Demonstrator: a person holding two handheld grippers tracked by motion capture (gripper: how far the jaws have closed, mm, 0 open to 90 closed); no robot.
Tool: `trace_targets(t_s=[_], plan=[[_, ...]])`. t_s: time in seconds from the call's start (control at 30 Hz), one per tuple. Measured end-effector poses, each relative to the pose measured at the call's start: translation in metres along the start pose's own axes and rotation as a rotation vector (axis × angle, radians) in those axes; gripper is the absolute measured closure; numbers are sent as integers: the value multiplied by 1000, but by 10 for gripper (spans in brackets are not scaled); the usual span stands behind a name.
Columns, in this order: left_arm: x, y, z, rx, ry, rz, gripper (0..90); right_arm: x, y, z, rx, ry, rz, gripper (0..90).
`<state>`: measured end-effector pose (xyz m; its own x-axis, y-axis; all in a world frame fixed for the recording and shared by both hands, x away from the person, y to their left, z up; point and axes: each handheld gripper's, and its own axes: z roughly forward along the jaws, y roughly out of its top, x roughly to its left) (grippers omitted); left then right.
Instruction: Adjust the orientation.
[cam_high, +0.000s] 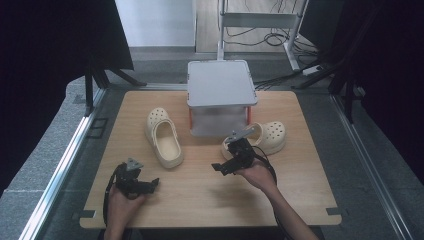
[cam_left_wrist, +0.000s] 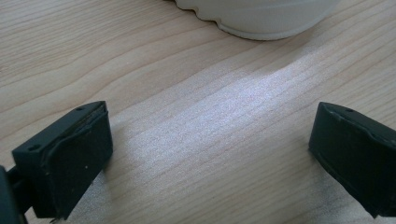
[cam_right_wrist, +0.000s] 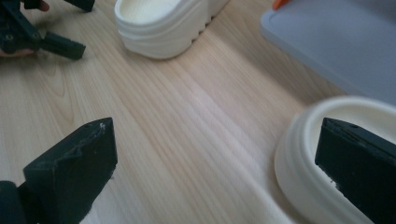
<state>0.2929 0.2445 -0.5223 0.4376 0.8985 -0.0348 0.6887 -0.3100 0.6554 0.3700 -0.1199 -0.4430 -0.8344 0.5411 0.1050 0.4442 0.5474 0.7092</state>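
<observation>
I am holding the right gripper (cam_high: 227, 161) low over the wooden table (cam_high: 210, 200), its jaws spread wide and gripping nothing. Just beyond its tip the right clog (cam_high: 265, 137) is lying on its sole — in the right gripper view its heel rim (cam_right_wrist: 299, 154) is sitting right against the far-side jaw, though I cannot tell whether they are touching. Behind the clog the grey box (cam_high: 220, 95) is standing. My left gripper (cam_high: 145, 186) is resting near the table's front edge, jaws also wide apart and empty, with the left clog (cam_high: 162, 136) lying just ahead of it — heel end nearest.
</observation>
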Motion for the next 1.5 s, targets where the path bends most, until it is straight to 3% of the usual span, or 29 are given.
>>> trace_targets(t_s=[0.17, 0.43, 0.53, 1.1, 1.5], plan=[[0, 0, 0, -1, 0, -3, 0, 2, 18, 15, 14, 7, -11, 0], [0, 0, 0, 1, 0, 1, 0, 4, 42, 41, 23, 1, 26, 45], [0, 0, 0, 1, -1, 2, 0, 7, 53, 52, 30, 5, 9, 55], [0, 0, 0, -1, -5, 2, 0, 15, 110, 113, 46, -49, 20, 296], [0, 0, 1, -1, -7, 8, 0, 16, 135, 164, 89, -150, 26, 413]])
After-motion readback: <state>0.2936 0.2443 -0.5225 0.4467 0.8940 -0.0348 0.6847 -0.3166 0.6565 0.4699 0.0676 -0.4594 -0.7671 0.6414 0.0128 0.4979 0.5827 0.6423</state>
